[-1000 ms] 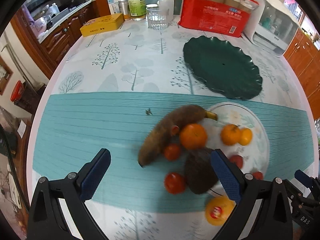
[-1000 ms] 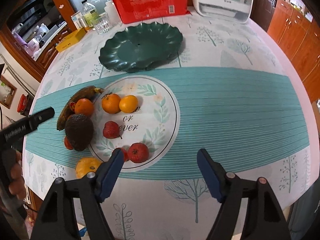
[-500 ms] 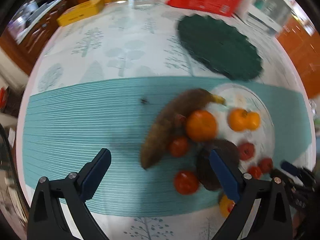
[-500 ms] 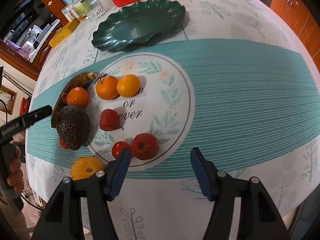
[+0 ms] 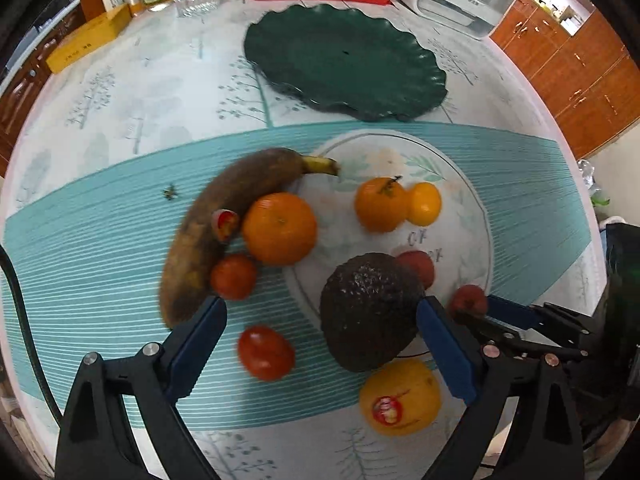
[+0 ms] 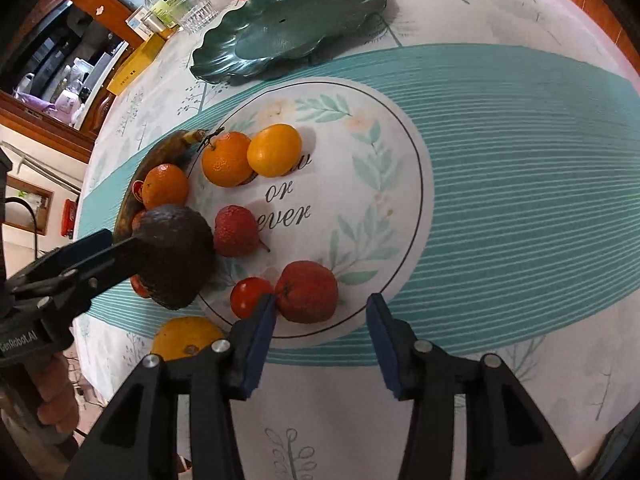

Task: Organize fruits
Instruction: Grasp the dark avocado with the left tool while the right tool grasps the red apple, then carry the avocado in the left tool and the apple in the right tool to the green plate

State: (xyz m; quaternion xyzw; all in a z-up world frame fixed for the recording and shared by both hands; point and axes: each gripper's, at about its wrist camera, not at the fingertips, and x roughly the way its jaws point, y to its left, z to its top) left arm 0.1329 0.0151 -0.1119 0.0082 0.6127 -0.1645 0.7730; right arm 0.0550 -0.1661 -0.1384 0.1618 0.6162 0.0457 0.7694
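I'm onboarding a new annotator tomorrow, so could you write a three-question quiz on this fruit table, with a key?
1. True or false: the green leaf-shaped plate holds fruit.
2. Multiple choice: which fruit sits just ahead of the right gripper, between its closing jaws? A) the banana B) the large red fruit C) the avocado
3. Fill in: the two touching orange fruits lie on the printed white ____ of the tablecloth.

Key: 1 false, it is bare. 2 B; the pads are not yet pressing on it. 3 circle.
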